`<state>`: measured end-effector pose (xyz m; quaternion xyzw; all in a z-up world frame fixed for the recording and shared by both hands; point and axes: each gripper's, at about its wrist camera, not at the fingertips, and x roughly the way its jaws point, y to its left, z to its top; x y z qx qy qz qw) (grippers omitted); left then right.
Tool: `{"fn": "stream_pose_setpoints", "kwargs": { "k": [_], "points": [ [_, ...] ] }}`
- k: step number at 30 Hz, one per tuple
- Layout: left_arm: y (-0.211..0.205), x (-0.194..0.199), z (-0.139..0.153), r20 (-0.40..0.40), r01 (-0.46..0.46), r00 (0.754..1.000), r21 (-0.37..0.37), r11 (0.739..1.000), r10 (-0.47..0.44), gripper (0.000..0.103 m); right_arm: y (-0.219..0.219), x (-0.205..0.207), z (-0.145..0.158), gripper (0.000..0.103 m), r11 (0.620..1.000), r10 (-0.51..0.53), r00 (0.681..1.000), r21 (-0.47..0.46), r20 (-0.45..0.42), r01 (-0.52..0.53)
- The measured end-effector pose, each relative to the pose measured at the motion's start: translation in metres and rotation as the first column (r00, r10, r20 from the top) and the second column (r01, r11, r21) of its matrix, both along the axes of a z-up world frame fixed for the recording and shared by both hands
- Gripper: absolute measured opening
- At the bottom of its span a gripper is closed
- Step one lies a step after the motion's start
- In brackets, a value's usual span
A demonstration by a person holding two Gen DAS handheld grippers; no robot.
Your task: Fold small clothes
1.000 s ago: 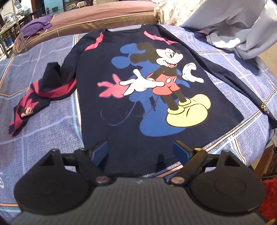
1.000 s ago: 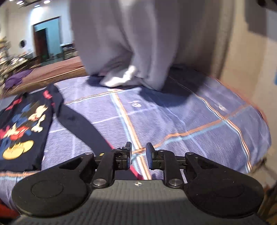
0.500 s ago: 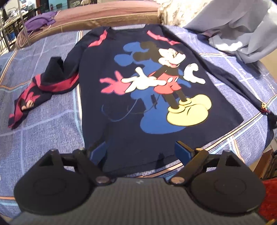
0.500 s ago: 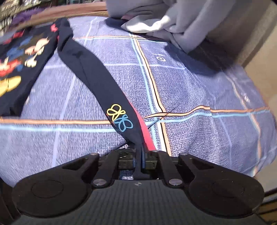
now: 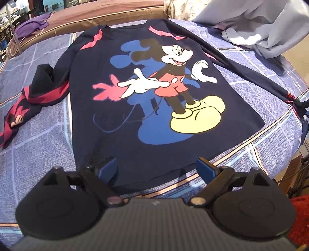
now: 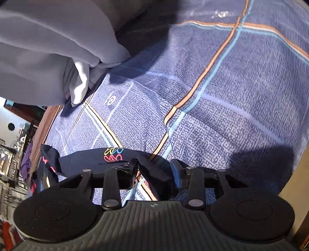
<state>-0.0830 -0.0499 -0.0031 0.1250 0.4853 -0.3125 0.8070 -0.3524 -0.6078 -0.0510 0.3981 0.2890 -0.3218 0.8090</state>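
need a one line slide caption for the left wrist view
Open left tool over the hem of a navy cartoon-mouse shirt spread flat on a blue plaid bedspread.

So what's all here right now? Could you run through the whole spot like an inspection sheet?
Surface: bed with a blue checked cover.
Job's things: navy cartoon-mouse shirt spread flat, print up; one sleeve bunched, the other sleeve's cuff at the bed's edge.
Clutter: grey cloth heaped at the far corner; purple garment beyond the bed.
Grippers: left gripper open over the shirt's hem; right gripper open, the cuff lying between its fingers.
Cables: nothing seen.
Surroundings: brown surface behind the bed; dim room.
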Motion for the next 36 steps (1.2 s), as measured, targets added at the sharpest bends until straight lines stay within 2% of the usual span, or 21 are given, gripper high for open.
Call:
{"fn": "stream_pose_setpoints", "kwargs": {
  "k": [1,2,4,6,7,8,9,10,12,13,14,18,21,22,25,27,28,32,36],
  "points": [
    [0.0,0.001,-0.001,-0.004,-0.001,1.0,0.003,1.0,0.001,0.09,0.008,0.0,0.006,0.075,0.995,-0.005,0.999,-0.097,-0.036,0.001],
    [-0.001,0.001,-0.001,-0.006,0.001,1.0,0.006,1.0,-0.001,0.09,0.018,0.0,0.012,0.078,0.982,0.002,0.998,-0.188,-0.066,-0.014],
    [-0.003,0.001,-0.002,-0.006,0.007,1.0,0.013,1.0,-0.007,0.09,0.043,0.0,0.024,0.081,0.914,0.064,0.989,-0.391,-0.132,-0.111],
    [-0.005,0.001,-0.002,-0.004,0.011,1.0,0.013,1.0,-0.011,0.09,0.067,0.005,0.031,0.077,0.803,0.133,0.962,-0.542,-0.239,-0.246],
    [-0.006,0.001,-0.002,-0.003,0.012,1.0,0.011,1.0,-0.012,0.09,0.078,0.008,0.032,0.074,0.723,0.152,0.937,-0.611,-0.314,-0.322],
    [-0.007,0.001,-0.002,-0.002,0.013,1.0,0.006,1.0,-0.013,0.091,0.088,0.01,0.032,0.073,0.666,0.172,0.916,-0.641,-0.363,-0.38],
    [-0.008,0.001,-0.002,-0.003,0.015,1.0,0.002,1.0,-0.015,0.091,0.088,0.01,0.031,0.068,0.613,0.216,0.885,-0.648,-0.412,-0.452],
    [-0.009,0.0,-0.002,-0.003,0.019,1.0,-0.001,1.0,-0.019,0.091,0.09,0.012,0.027,0.06,0.585,0.265,0.857,-0.633,-0.442,-0.507],
    [-0.013,-0.001,-0.002,0.0,0.03,1.0,0.001,1.0,-0.03,0.091,0.088,0.02,0.018,0.054,0.564,0.303,0.807,-0.588,-0.506,-0.58],
    [-0.014,-0.002,-0.001,0.003,0.035,0.999,0.003,0.999,-0.035,0.091,0.086,0.024,0.013,0.047,0.554,0.285,0.79,-0.579,-0.543,-0.598],
    [-0.015,-0.003,-0.001,0.008,0.039,0.999,0.006,0.999,-0.039,0.091,0.084,0.028,0.008,0.046,0.545,0.266,0.778,-0.577,-0.569,-0.608],
    [-0.012,-0.003,0.002,0.023,0.031,0.999,0.004,1.0,-0.031,0.093,0.074,0.039,-0.005,0.043,0.543,0.249,0.724,-0.527,-0.643,-0.654],
    [-0.007,0.001,0.0,0.011,0.004,1.0,0.001,1.0,-0.004,0.094,0.077,0.042,-0.014,0.043,0.512,0.263,0.688,-0.506,-0.676,-0.694],
    [-0.006,0.003,-0.001,0.008,-0.002,1.0,0.004,1.0,0.002,0.094,0.076,0.042,-0.014,0.042,0.509,0.26,0.691,-0.512,-0.675,-0.692],
    [-0.007,0.005,-0.003,0.005,0.002,1.0,0.016,1.0,-0.002,0.094,0.072,0.042,-0.012,0.036,0.548,0.283,0.712,-0.501,-0.643,-0.67],
    [-0.008,0.005,-0.003,0.01,0.007,1.0,0.013,1.0,-0.007,0.094,0.071,0.04,-0.009,0.036,0.568,0.294,0.734,-0.505,-0.612,-0.65],
    [-0.009,0.005,-0.003,0.009,0.01,1.0,0.011,1.0,-0.01,0.094,0.071,0.04,-0.01,0.036,0.573,0.291,0.734,-0.503,-0.613,-0.647],
    [-0.013,0.005,-0.007,0.0,0.018,1.0,0.015,1.0,-0.018,0.094,0.068,0.042,-0.016,0.036,0.574,0.277,0.719,-0.49,-0.637,-0.656],
    [-0.015,0.002,-0.009,-0.004,0.034,0.999,0.023,0.999,-0.034,0.094,0.069,0.05,-0.024,0.036,0.552,0.266,0.691,-0.482,-0.672,-0.681]
  ]
}}
